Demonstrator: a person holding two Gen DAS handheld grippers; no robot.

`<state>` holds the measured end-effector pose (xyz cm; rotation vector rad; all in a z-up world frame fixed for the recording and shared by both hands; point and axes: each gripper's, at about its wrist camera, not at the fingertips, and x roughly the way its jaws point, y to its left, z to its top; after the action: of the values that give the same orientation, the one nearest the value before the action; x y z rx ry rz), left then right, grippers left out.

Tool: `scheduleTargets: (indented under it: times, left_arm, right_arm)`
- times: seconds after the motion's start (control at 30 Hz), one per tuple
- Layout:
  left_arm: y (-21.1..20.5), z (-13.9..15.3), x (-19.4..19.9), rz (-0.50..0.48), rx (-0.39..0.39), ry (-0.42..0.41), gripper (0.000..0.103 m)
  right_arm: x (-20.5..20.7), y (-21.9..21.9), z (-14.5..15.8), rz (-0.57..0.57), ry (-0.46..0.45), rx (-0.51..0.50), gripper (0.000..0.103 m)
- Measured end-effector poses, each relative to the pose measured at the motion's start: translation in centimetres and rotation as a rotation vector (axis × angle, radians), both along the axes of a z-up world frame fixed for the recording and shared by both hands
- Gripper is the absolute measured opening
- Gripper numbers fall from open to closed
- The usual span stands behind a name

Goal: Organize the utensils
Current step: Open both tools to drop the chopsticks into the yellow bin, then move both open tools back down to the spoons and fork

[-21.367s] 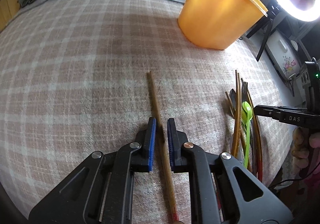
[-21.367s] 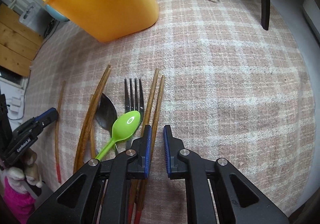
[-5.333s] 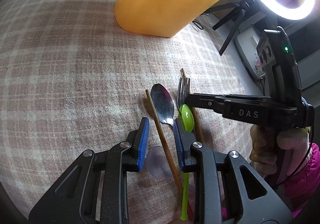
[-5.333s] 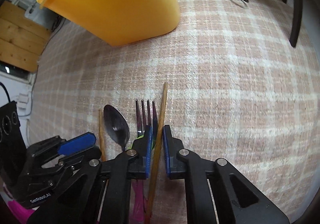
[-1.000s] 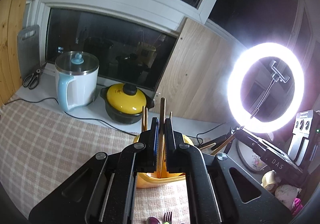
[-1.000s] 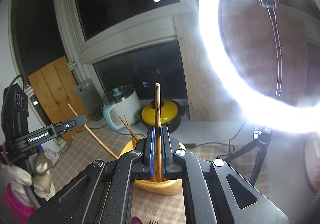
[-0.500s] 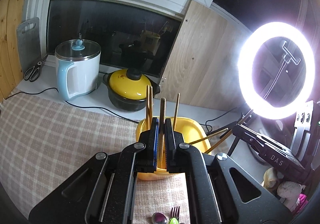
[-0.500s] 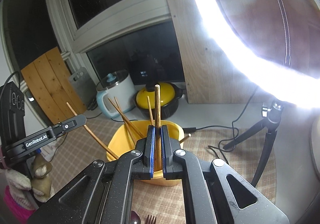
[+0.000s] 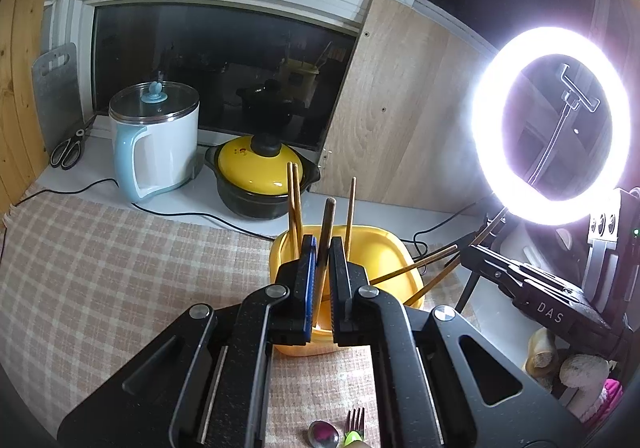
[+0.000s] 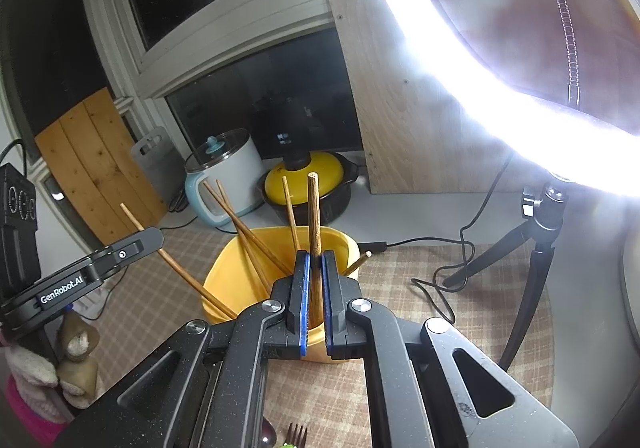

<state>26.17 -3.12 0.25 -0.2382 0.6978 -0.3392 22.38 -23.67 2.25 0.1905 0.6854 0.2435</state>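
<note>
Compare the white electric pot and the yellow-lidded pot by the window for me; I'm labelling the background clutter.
The white electric pot is tall, with a clear glass lid and a pale blue handle; the yellow-lidded pot is squat and black-bodied, with an opaque yellow lid. The white pot's knob is blue, the other's black. Both stand lidded on the white ledge behind the checked cloth.

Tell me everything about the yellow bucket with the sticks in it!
The yellow bucket looks like smooth plastic, open at the top with a rounded-square rim. It stands upright on the checked pink tablecloth, near the yellow-lidded pot. Several wooden chopsticks lean inside, poking out above the rim. The left tool and the right tool each pinch one more chopstick over its opening.
</note>
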Motion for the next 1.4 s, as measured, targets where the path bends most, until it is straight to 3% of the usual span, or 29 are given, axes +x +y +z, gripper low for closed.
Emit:
scheduleTargets:
  times: [0.1, 0.17, 0.2, 0.27, 0.43, 0.5, 0.57, 0.77, 0.97, 1.4]
  left_arm:
    - [0.1, 0.0, -0.1, 0.002, 0.002, 0.003, 0.008]
    - [0.2, 0.1, -0.4, 0.009, 0.001, -0.006, 0.033]
    - [0.3, 0.2, -0.5, 0.013, 0.000, -0.013, 0.035]
    - [0.5, 0.3, -0.8, 0.018, 0.003, -0.018, 0.035]
    - [0.8, 0.6, -1.4, 0.020, 0.005, -0.029, 0.035]
    - [0.8, 0.7, -1.7, 0.022, 0.009, -0.036, 0.043]
    - [1.0, 0.8, -2.2, 0.030, 0.011, -0.051, 0.057]
    - [1.2, 1.1, -3.3, 0.034, 0.024, -0.069, 0.065]
    - [1.1, 1.7, -4.8, 0.026, 0.046, -0.094, 0.075]
    - [1.3, 0.8, -8.0, 0.005, 0.109, -0.068, 0.076]
  right_arm:
    - [-0.2, 0.0, 0.1, -0.001, 0.002, -0.002, 0.004]
    - [-0.3, 0.0, 0.1, -0.002, 0.006, -0.003, 0.009]
    - [-0.4, 0.0, 0.1, -0.002, 0.005, -0.002, 0.013]
    - [-0.7, 0.0, 0.3, -0.005, -0.007, -0.003, 0.036]
    - [-1.6, -0.2, 0.7, -0.015, -0.022, -0.007, 0.040]
    - [-1.9, -0.3, 0.7, -0.020, -0.021, -0.005, 0.053]
    - [-2.3, -0.4, 0.8, -0.027, -0.030, -0.005, 0.065]
    - [-3.7, -0.9, 1.0, -0.058, -0.038, -0.011, 0.077]
    - [-4.9, -1.4, 1.2, -0.074, -0.041, -0.006, 0.078]
    - [-7.1, -2.1, 0.1, -0.083, -0.013, -0.027, 0.081]
